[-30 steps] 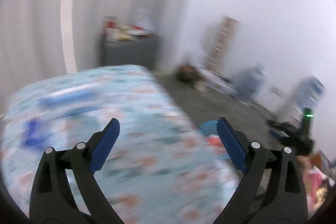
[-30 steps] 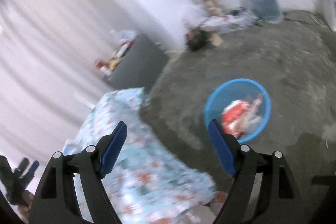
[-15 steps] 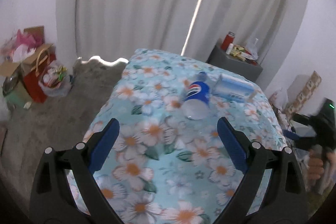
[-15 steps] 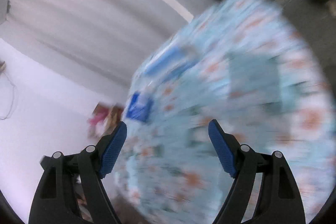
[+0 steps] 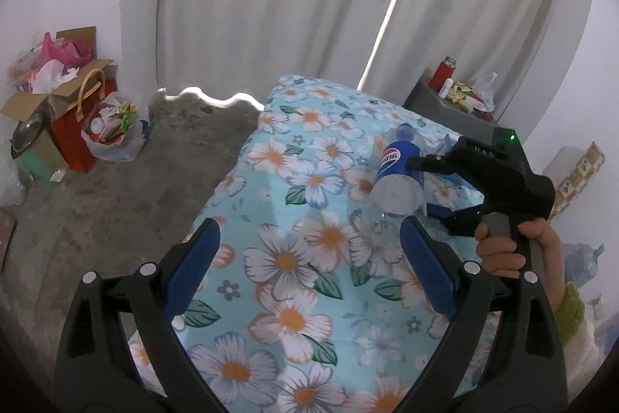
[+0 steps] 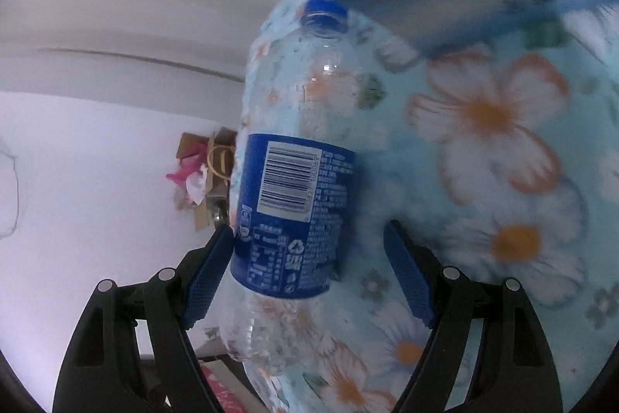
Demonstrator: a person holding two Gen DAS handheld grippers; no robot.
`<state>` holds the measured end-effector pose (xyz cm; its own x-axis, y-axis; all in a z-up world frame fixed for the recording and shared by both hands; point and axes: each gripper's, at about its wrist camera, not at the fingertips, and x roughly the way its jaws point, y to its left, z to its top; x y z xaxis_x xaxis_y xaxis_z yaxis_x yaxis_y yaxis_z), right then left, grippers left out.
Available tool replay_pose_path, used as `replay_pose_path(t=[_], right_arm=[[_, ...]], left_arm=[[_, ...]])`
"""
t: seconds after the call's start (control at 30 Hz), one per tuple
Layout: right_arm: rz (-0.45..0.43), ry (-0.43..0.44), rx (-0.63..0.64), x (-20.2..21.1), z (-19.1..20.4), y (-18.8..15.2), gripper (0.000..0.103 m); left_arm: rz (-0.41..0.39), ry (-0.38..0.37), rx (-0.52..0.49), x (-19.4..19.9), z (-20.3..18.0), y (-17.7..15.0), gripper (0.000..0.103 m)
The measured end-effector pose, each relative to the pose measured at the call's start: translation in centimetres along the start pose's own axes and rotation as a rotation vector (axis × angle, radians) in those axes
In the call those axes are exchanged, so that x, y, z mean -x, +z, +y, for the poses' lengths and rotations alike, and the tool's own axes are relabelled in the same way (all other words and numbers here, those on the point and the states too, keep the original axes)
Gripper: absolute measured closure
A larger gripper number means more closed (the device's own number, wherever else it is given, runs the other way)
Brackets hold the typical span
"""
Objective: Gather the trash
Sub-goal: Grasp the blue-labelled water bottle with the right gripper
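On the floral cloth [image 5: 294,258]: bottle [image 6: 286,204] near its edge.
We had our right gripper [image 6: 309,273] closing around it, one pad touching; our left gripper [image 5: 309,258] stood open, empty.

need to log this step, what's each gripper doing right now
Left gripper: open, nothing between its fingers.
Right gripper: jaws have just been closing around the plastic bottle, but a gap remains on one side, so not gripped yet.

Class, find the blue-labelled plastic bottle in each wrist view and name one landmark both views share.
Left wrist: plastic bottle right of centre, lying on the cloth.
Right wrist: plastic bottle centre, between the right gripper jaws.
Shared landmark: the floral cloth.
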<state>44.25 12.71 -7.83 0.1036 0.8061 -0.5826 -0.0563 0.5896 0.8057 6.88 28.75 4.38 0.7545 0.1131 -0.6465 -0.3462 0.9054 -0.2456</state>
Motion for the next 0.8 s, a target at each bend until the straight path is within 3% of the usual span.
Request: replay_pose_path(t=[0.3, 0.43, 0.5, 0.57, 0.7, 0.8], right_arm=[[0.019, 0.120, -0.128, -0.7, -1.3, 0.7, 0.034], [0.022, 0.098, -0.136, -1.1, -1.7, 0.8, 0.036], [0.025, 0.086, -0.121, -0.6, -2.0, 0.3, 0.044], [0.052, 0.096, -0.113, -0.5, -2.0, -0.3, 0.044], [0.129, 0.095, -0.043, 2.4, -2.3, -3.3, 0.045], [0.127, 0.069, 0.026, 7.1, -3.9, -6.1, 0.045]], left_arm=[[-0.001, -0.015, -0.015, -0.3, -1.6, 0.0, 0.013], [0.002, -0.007, -0.020, -0.1, -2.0, 0.0, 0.013], [0.000, -0.009, -0.019, 0.2, -2.1, 0.0, 0.013], [-0.008, -0.007, -0.024, 0.5, -2.3, 0.0, 0.013], [-0.003, -0.023, -0.041, 0.0, -3.0, 0.5, 0.013], [0.005, -0.069, -0.090, -1.5, -4.9, 1.7, 0.013]])
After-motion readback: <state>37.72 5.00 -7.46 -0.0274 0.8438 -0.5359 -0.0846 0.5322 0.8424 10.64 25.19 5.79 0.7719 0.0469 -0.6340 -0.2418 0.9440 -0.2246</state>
